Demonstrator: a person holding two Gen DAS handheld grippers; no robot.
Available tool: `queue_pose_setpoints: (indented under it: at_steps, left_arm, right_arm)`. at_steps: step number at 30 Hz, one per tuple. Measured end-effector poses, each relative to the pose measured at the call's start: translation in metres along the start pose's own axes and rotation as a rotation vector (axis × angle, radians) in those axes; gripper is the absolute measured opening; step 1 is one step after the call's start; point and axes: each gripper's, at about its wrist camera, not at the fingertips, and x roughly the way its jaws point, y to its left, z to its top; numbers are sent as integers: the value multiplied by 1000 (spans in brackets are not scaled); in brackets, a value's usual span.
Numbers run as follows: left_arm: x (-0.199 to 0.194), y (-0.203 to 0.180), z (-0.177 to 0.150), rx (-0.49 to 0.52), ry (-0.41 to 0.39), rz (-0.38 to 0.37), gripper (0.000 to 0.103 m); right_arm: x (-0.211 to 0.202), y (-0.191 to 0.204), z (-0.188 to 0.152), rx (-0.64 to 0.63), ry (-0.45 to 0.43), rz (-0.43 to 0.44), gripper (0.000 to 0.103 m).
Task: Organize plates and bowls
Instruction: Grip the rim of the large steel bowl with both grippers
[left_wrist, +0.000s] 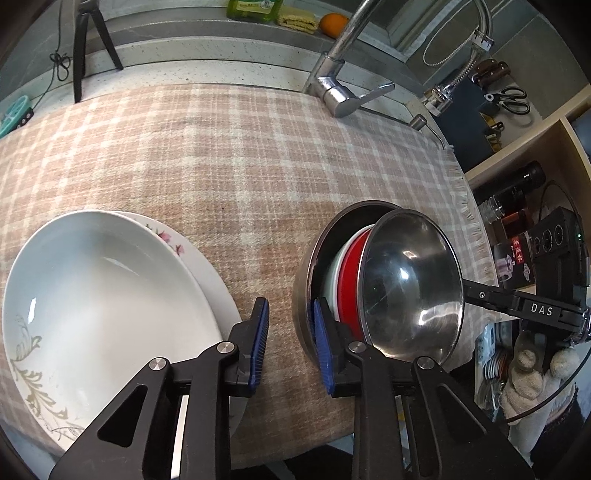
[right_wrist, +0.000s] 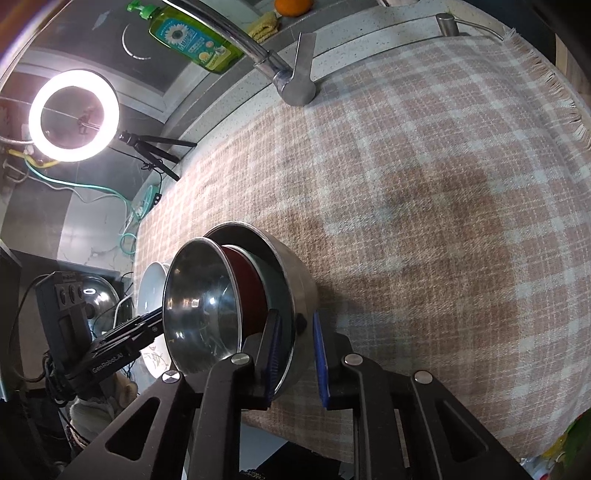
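A large steel bowl (left_wrist: 300, 314) (right_wrist: 303, 291) stands on the checked cloth (left_wrist: 221, 155). It holds a white bowl (left_wrist: 334, 266), a red bowl (left_wrist: 352, 280) (right_wrist: 251, 280) and, tilted on top, a small steel bowl (left_wrist: 413, 284) (right_wrist: 199, 306). My left gripper (left_wrist: 291, 332) straddles the large bowl's wall. A strip of cloth shows between its outer pad (left_wrist: 260, 343) and the wall. My right gripper (right_wrist: 295, 354) has one finger inside and one outside the opposite wall, pads closed against it. At the left, a white deep plate (left_wrist: 103, 288) (right_wrist: 151, 291) rests on a floral plate (left_wrist: 207, 273).
A faucet (left_wrist: 343, 92) (right_wrist: 280, 70) rises at the cloth's far edge. On the ledge behind are a soap bottle (right_wrist: 192, 40) and an orange (left_wrist: 333, 24). A ring light (right_wrist: 74, 114) on a tripod (left_wrist: 83, 48) stands far left. Shelves with bottles (left_wrist: 517, 192) lie beyond the fringe (left_wrist: 469, 206).
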Motion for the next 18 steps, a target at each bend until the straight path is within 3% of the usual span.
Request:
queue_pose_setpoints:
  at_steps: [18]
  left_arm:
    - [8, -2, 2, 0, 12, -7, 16]
  right_arm:
    - [7, 3, 4, -26, 20, -57, 13]
